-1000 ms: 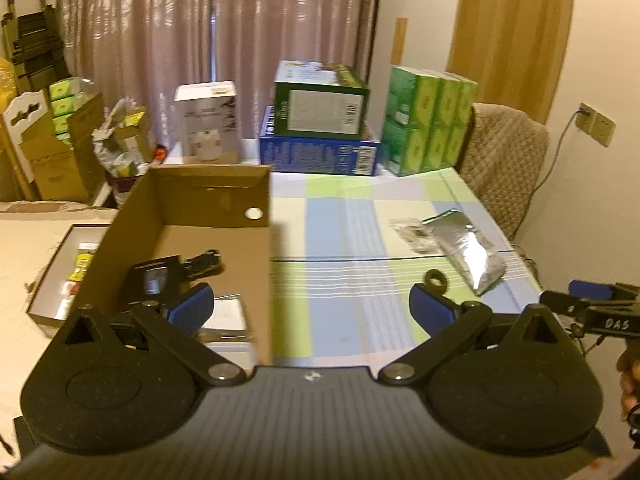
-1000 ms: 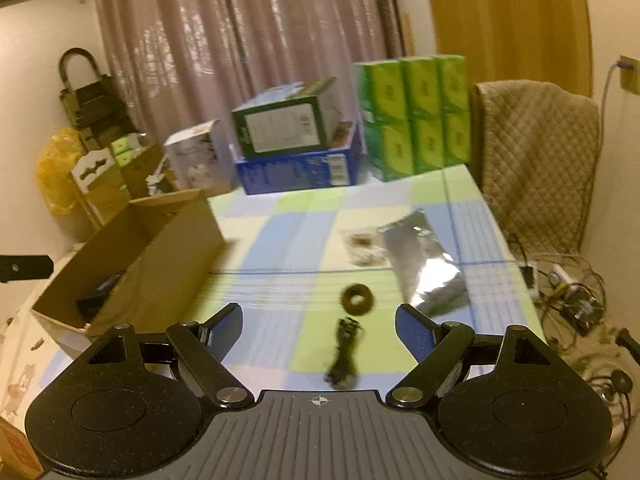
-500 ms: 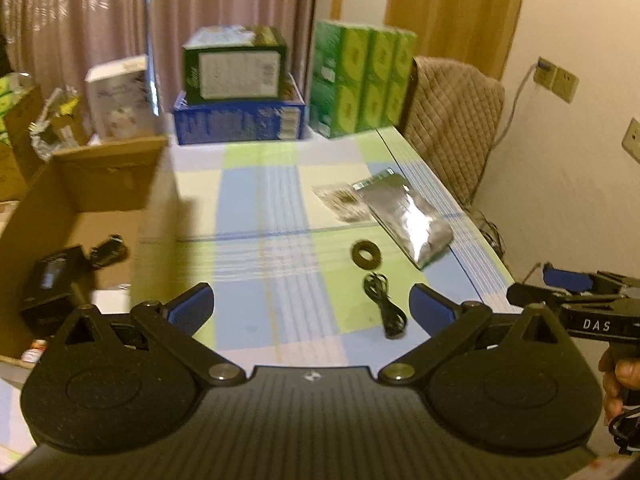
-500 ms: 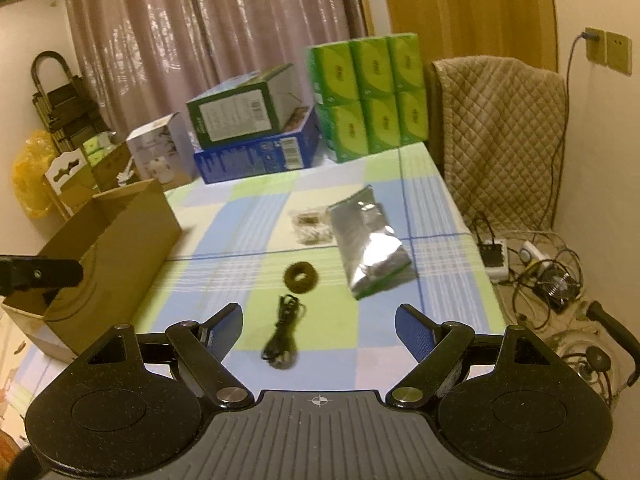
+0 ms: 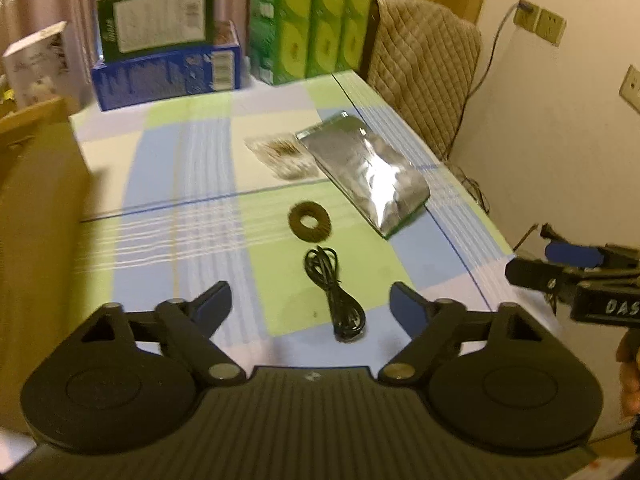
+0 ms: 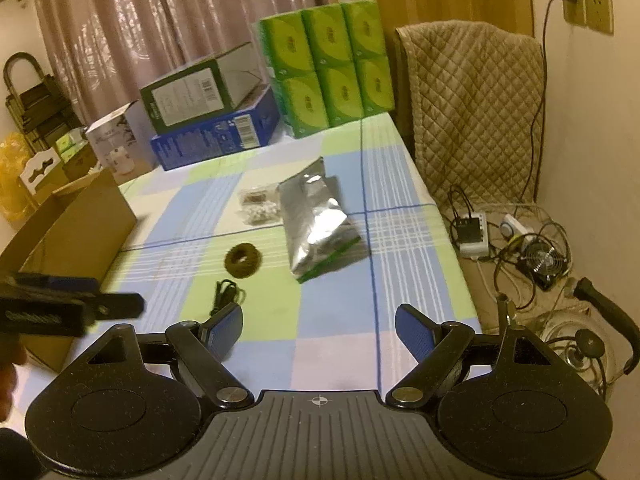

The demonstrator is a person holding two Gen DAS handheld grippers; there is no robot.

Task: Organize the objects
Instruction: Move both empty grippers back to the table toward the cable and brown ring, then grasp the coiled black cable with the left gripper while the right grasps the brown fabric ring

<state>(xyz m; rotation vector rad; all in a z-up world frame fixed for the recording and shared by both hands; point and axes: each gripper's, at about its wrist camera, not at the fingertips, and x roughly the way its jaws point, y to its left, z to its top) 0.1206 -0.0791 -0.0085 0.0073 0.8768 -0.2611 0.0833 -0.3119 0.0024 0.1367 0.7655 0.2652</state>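
My left tool (image 5: 310, 306) hangs above the near edge of the bench (image 5: 168, 184), its two blue-padded fingers spread wide with nothing between them. My right tool (image 6: 319, 330) is spread just as wide and also holds nothing; it hovers over the bench's near right part.

On the checked blue, green and white cloth lie four loose things. A coiled black cable (image 5: 334, 294) lies nearest me, just ahead of my left tool. Just beyond it sits a dark brown ring (image 5: 310, 220). Farther back and to the right lies a silver foil pouch (image 5: 366, 176), tilted, with a small clear packet (image 5: 282, 152) touching its left side.

An open cardboard box (image 6: 76, 232) stands at the bench's left edge; I cannot see inside it from here.

Along the far edge are a blue carton (image 6: 218, 136) with a dark green carton (image 6: 200, 88) stacked on top, a white box (image 6: 114, 140) to their left, and a block of bright green packs (image 6: 332, 68) to their right. A chair with a quilted cover (image 6: 472, 108) stands at the far right corner.
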